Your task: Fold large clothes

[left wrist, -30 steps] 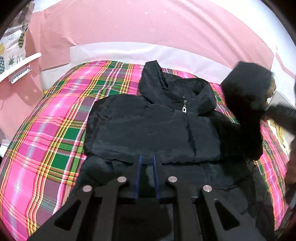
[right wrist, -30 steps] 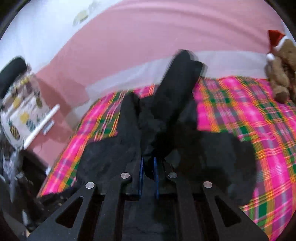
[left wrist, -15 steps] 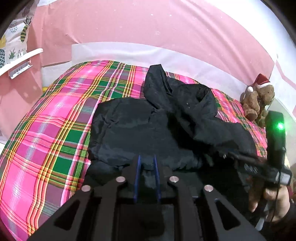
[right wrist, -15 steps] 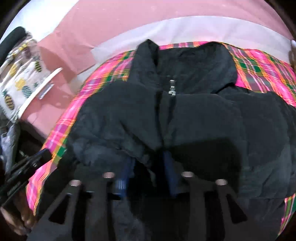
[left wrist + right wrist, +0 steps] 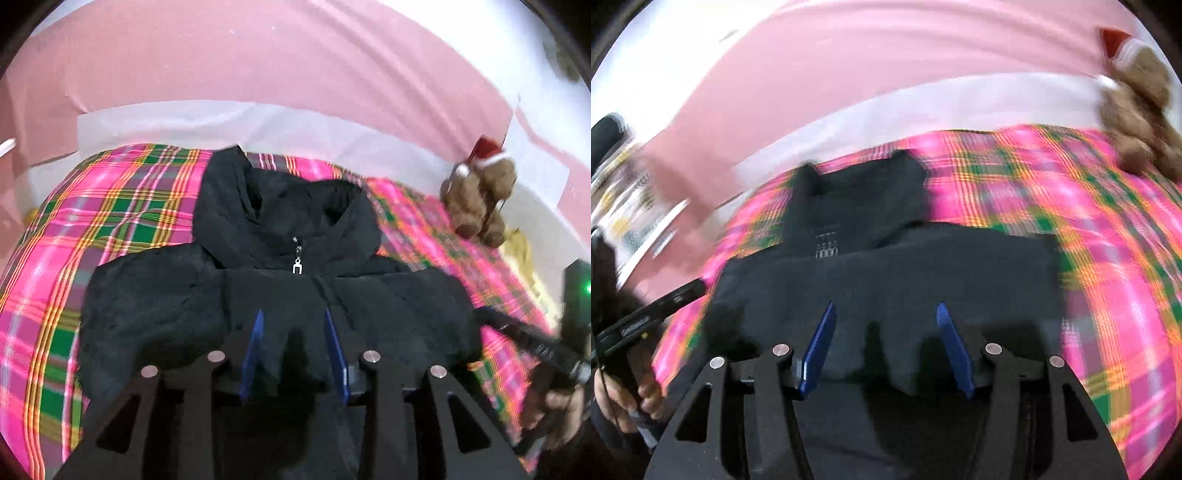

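Both claws gape wide, gripping nothing: left claw [image 5: 293, 321] and right claw [image 5: 884, 314] hover over the black hooded zip jacket [image 5: 258, 288], spread ahead on the pink plaid bed [image 5: 110, 206].

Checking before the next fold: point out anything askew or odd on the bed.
Nothing stands out. The jacket lies zipped and fairly square on the blanket, hood spread; the teddy sits apart by the wall. Both grippers are open.

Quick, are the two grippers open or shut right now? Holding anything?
Left gripper: open, holding nothing, over the black jacket.
Right gripper: open, holding nothing.
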### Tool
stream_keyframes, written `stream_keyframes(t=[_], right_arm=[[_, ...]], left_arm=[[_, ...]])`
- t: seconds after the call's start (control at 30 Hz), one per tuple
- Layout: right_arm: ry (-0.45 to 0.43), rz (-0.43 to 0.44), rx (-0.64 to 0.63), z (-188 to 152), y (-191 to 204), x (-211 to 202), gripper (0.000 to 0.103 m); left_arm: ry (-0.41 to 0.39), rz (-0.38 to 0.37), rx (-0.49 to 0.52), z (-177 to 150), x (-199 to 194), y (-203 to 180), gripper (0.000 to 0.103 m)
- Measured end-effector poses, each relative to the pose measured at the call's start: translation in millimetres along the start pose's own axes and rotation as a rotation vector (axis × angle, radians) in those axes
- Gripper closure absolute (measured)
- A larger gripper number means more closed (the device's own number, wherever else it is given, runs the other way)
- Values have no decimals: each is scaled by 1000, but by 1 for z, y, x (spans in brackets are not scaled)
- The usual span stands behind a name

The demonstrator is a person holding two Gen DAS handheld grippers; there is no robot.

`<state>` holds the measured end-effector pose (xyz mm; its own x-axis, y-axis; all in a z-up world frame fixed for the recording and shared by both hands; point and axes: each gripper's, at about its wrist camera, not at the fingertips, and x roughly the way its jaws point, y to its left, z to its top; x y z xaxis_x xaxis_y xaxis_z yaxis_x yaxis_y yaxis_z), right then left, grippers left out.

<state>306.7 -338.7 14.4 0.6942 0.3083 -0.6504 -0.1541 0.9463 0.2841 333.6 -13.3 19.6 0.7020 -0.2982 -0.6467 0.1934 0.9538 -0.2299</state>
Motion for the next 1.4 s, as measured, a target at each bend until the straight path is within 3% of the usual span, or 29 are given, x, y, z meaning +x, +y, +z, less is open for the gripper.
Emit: stream_keyframes(t=[0.17,0.3,0.5,0.7,0.77,0.83,0.9,1.0,1.23,1.3,1.4], right_arm=[[64,-77,47,-4,-39,30,57],[148,-98,-20,-22,-32,71,59],[163,-126,-48,-17,-31,71,59],[38,-124,-22,16,-49,28,59],[39,-154,-26,26,-55,34,59],[65,-171,-20,34,-63,50,59],[108,-185,-5,35,-71,69,60],[160,-190,-1,27,-79,94,60],[169,-218,-19,19,-80,107,60],[151,-244,-30,25,-73,89,60],[66,-199,-32,26,-61,45,60]], left_arm=[[127,65,-30,-36,50,18,80],[125,57,-76,-52,54,29,80],[126,102,-21,-45,40,14,80],[36,71,37,-6,16,0,80],[27,86,54,11,28,-4,80],[68,111,56,19,55,-1,80],[118,162,57,11,83,9,80],[117,148,40,-10,100,24,79],[84,162,41,-15,96,22,79],[80,137,-2,-8,76,23,79],[20,75,-14,-6,40,20,79]])
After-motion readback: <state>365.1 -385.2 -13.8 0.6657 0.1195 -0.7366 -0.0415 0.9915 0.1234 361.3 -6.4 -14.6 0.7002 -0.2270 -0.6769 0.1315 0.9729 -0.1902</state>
